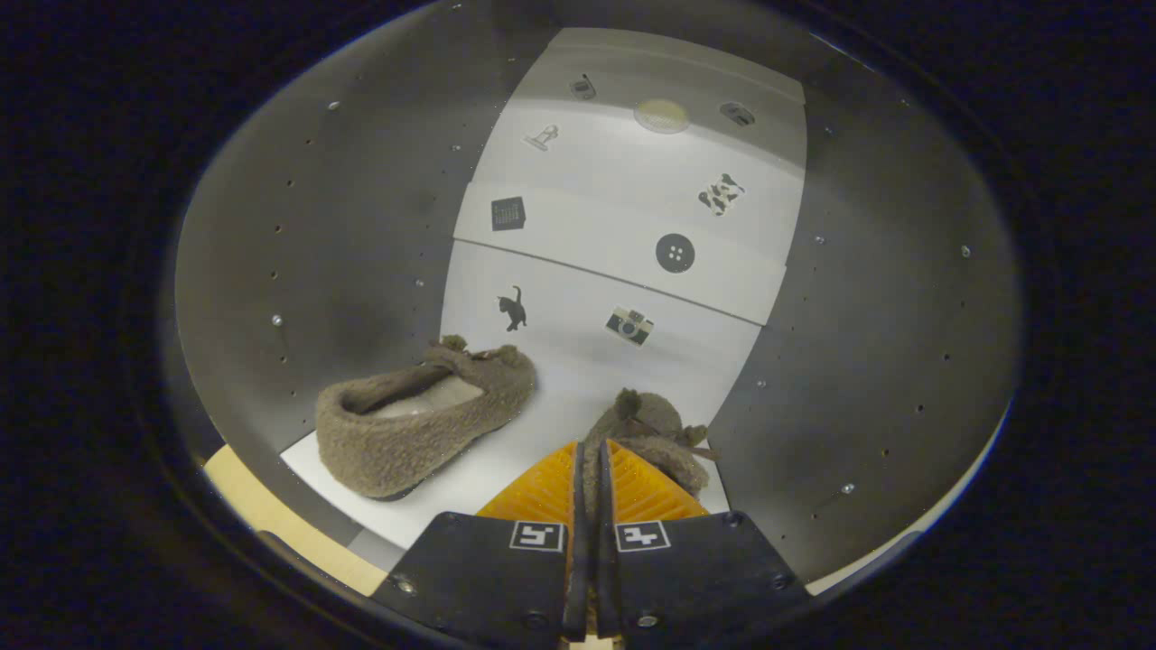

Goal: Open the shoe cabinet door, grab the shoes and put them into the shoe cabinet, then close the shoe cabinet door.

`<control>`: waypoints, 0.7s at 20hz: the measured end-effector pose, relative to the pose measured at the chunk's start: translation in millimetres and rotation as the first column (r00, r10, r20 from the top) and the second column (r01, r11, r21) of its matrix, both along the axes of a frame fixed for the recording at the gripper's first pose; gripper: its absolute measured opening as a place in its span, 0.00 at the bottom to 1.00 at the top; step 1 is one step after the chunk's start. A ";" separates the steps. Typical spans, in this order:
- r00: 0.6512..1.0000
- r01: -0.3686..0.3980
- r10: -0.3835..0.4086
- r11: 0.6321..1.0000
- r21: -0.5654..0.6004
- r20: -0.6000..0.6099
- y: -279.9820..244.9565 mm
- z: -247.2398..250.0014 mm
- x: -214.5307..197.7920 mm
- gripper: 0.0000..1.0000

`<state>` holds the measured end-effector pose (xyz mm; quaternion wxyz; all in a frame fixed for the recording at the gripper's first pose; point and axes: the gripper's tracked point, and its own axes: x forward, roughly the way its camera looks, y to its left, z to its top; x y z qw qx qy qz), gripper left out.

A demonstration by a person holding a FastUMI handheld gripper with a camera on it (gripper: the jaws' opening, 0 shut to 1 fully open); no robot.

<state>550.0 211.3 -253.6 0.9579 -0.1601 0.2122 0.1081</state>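
fingers (589, 451) clamp the heel of one fuzzy shoe (652, 431) inside the shoe cabinet (298, 235); the other shoe (424, 417) lies just left.

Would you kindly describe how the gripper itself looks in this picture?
The gripper has two black blocky bodies side by side, each bearing a small white square tag with a black pattern and a few round screws. From them run two ribbed, wedge-shaped fingers.

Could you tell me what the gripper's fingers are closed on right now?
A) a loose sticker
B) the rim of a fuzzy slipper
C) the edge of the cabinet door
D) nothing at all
B: the gripper has both fingers pinched on the near slipper, while the other slipper lies free on the white shelf.
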 end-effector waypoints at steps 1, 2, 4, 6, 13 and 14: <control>1.000 -0.006 0.006 1.000 0.017 -0.002 4.5 -1.8 2.6 0.08; 1.000 -0.002 0.002 0.999 0.033 -0.002 7.9 -3.2 4.5 0.08; 1.000 0.016 -0.016 0.997 0.075 0.003 13.8 -3.5 7.1 0.08; 0.999 0.019 -0.023 0.993 0.119 0.036 19.7 3.6 7.3 0.08; 0.989 -0.007 -0.020 0.984 0.180 0.149 38.9 51.2 -30.5 0.41; 0.988 -0.036 0.004 0.979 0.202 0.154 45.4 57.1 -43.0 0.49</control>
